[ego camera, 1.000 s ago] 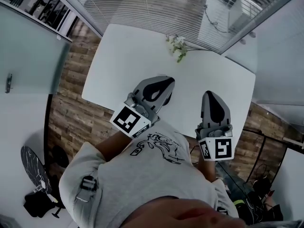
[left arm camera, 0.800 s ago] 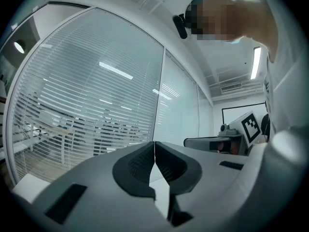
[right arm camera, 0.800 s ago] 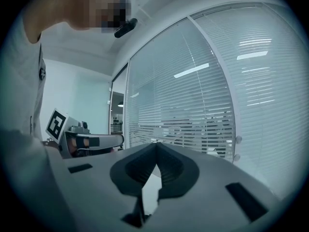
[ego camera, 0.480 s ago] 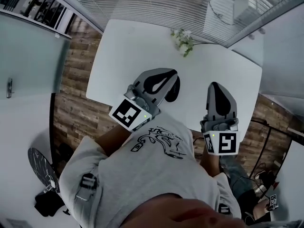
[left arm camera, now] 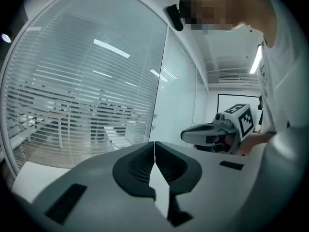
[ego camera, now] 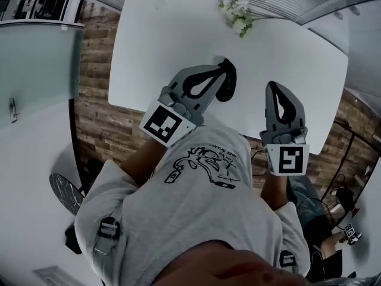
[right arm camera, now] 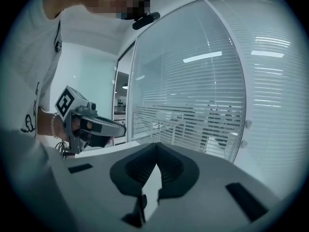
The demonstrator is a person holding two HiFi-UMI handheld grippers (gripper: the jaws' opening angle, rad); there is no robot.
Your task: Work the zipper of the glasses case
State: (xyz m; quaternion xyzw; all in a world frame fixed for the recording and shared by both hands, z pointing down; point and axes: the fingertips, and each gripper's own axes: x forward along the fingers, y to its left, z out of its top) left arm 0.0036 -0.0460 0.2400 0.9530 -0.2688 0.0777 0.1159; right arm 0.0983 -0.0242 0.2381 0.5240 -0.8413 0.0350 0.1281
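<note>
hovering over the white table, left gripper and right gripper are pressed together, empty. likely approach step; next, steady the dark glasses case, pinch its zipper.

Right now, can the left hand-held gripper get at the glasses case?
Probably yes. The left hand-held gripper has its tips right by the case on the table, and nothing lies between them. Its jaws are shut and would need opening first.

You're in an office: a white table fills the upper middle, shelves sit upper left, wood-plank flooring runs left, and glass partitions with slatted blinds stand behind
</note>
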